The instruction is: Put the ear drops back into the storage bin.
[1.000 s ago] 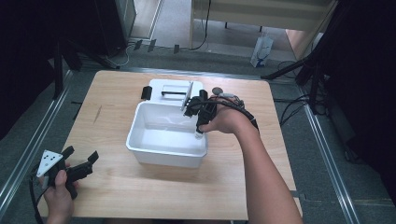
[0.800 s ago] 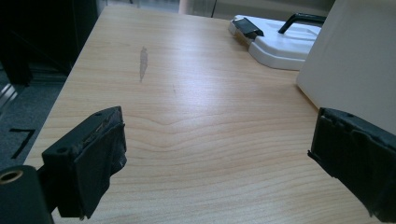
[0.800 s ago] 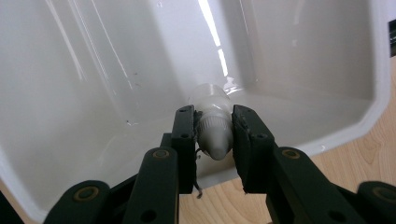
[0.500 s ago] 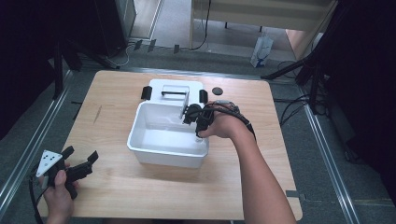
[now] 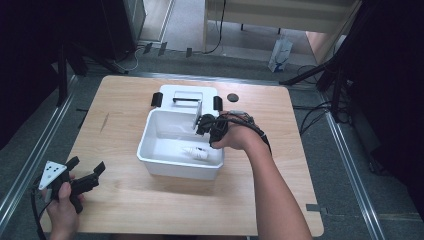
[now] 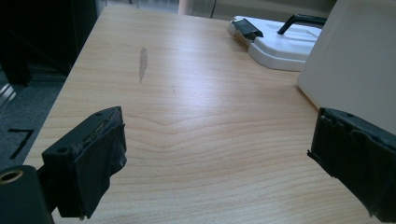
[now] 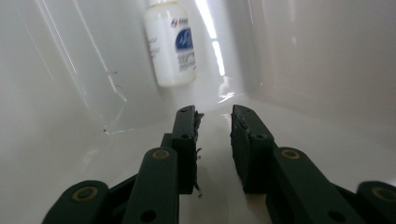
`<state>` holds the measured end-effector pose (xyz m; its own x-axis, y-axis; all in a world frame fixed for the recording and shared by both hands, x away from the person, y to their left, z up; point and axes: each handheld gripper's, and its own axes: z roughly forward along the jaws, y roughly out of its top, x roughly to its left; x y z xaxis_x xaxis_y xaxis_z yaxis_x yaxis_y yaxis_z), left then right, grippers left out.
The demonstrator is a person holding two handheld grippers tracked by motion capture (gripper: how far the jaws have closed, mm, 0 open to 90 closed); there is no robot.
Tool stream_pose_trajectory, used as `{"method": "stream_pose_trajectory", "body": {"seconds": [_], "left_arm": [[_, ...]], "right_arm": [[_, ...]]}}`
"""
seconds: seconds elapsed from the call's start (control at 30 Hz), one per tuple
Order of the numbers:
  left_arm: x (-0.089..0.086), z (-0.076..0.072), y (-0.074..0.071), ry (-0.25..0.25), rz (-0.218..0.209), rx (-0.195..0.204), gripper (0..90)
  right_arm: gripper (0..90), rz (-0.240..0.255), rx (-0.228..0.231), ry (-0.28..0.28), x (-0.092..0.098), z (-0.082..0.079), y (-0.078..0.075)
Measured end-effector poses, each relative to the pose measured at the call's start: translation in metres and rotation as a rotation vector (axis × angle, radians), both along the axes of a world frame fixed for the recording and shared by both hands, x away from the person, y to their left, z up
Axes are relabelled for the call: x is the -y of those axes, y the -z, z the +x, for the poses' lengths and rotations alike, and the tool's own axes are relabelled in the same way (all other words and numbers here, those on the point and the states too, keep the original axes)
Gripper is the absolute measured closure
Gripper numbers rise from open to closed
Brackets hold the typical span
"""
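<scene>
- Jaws of my right gripper [image 7: 212, 122] stand a narrow gap apart with nothing between them, angled down inside the white bin [image 5: 150, 159].
- Change over the last second: my right hand [image 5: 235, 137] came from the bin's far right rim, near the lid, down and toward me along the right wall, so the gripper now sits lower in the tub.
- Small white bottle [image 7: 170, 44] with a blue label lies on its side on the bin floor ahead of the tips, against a wall; in the high view the bottle [image 5: 196, 152] rests near the front wall, just left of my hand.
- Reading: the bottle is free on the floor and my tips are clear of it. I can't tell from this whether I have just dropped it or am coming in for it (the slim gap would have to widen to take the bottle's body).
- Bin lid [image 5: 184, 97] with its black clips lies flat behind the bin, touching or nearly touching the back wall; a small dark disc [image 5: 232, 97] sits on the table [image 5: 310, 165] to its right.
- My left gripper [image 5: 85, 176] rests low at the near left corner of the table, jaws spread wide and empty, unmoved across the second (idle for now).
- From the left gripper view, bare wood lies between its pads [image 6: 95, 158], with the bin wall [image 6: 355, 60] and lid [image 6: 280, 42] off to the right.
</scene>
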<state>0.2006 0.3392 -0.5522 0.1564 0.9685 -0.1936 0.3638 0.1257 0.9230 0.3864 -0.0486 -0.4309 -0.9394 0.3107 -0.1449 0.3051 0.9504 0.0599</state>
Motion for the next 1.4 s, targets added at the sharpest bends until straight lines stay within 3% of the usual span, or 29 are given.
{"method": "stream_pose_trajectory", "body": {"seconds": [0.3,0.5,1.03,1.4], "left_arm": [[0.000,0.000,0.000,-0.001,0.004,0.000,4.2],[0.001,0.000,0.000,-0.005,0.007,0.001,5.0],[0.002,0.001,0.000,-0.004,0.014,0.000,5.1],[0.002,0.001,0.000,-0.006,0.013,-0.002,5.1]], "right_arm": [[61.2,0.011,0.009,-0.006,0.000,-0.003,-0.001],[57.9,0.047,0.016,0.003,0.003,-0.004,-0.009],[41.9,0.187,0.072,0.030,0.024,-0.019,-0.059],[31.5,0.189,0.101,0.102,0.059,-0.029,-0.078]]}}
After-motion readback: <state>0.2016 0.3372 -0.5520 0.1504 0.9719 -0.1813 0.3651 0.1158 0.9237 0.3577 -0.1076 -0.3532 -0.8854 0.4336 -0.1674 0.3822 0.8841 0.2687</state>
